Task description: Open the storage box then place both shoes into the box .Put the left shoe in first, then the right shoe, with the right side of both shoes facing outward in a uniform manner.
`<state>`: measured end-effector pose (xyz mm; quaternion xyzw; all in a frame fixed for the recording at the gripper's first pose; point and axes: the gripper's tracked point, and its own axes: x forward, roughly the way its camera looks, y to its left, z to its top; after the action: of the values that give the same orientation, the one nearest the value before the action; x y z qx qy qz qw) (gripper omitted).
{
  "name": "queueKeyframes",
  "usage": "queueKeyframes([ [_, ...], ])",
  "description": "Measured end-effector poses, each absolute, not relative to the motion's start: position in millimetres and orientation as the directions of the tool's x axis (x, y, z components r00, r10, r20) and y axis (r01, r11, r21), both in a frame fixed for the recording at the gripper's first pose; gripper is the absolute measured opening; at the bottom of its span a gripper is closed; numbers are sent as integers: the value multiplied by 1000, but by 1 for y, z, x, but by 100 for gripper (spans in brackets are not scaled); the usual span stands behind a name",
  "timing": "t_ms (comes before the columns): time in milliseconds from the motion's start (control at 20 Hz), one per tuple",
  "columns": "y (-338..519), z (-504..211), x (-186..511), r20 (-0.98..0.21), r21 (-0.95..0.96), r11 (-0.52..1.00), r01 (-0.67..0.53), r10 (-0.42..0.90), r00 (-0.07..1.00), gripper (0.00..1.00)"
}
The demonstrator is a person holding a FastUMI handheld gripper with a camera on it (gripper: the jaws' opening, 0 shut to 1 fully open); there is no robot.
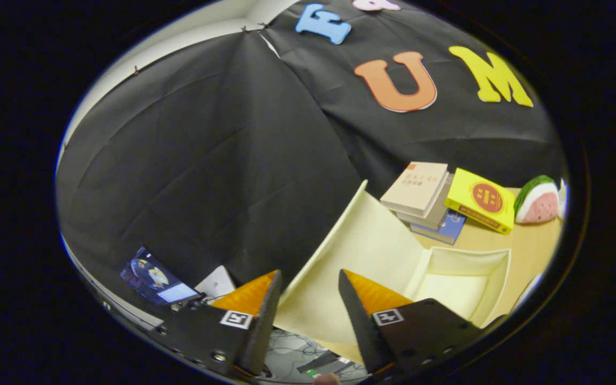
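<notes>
Storage box on the table, lid swung up and open; inside looks empty, no shoes seen. Gripper just before the lid, fingers spread, grasping nothing. Books beyond the box. Opening step looks done; next, fetch left shoe.

A cream box with its cream lid raised is seen on a light wooden bench. A beige book is stacked on a grey one and a blue one; beside them a yellow book bears a red circle. A watermelon toy is coloured green, white and pink. The gripper, its fingers spread, carries black-and-white square markers.
</notes>
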<state>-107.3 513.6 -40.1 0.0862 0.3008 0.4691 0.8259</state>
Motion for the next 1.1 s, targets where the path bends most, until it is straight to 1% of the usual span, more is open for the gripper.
queueKeyframes([
  [50,513,-37,-106,-409,399,556,-729,820,401,81],
  [100,508,-36,-105,-405,378,566,-733,813,419,84],
  [150,504,-36,-103,-401,356,576,-736,805,437,88],
  [400,456,-41,-80,-357,222,653,-724,746,563,89],
  [550,408,-40,-68,-324,146,694,-705,707,629,92],
  [750,329,-47,-58,-318,129,740,-661,662,679,92],
  [800,301,-45,-49,-312,119,760,-639,639,703,92],
  [950,204,-44,-18,-281,109,839,-533,541,793,97],
  [1100,101,-52,7,-264,99,911,-400,411,872,96],
])
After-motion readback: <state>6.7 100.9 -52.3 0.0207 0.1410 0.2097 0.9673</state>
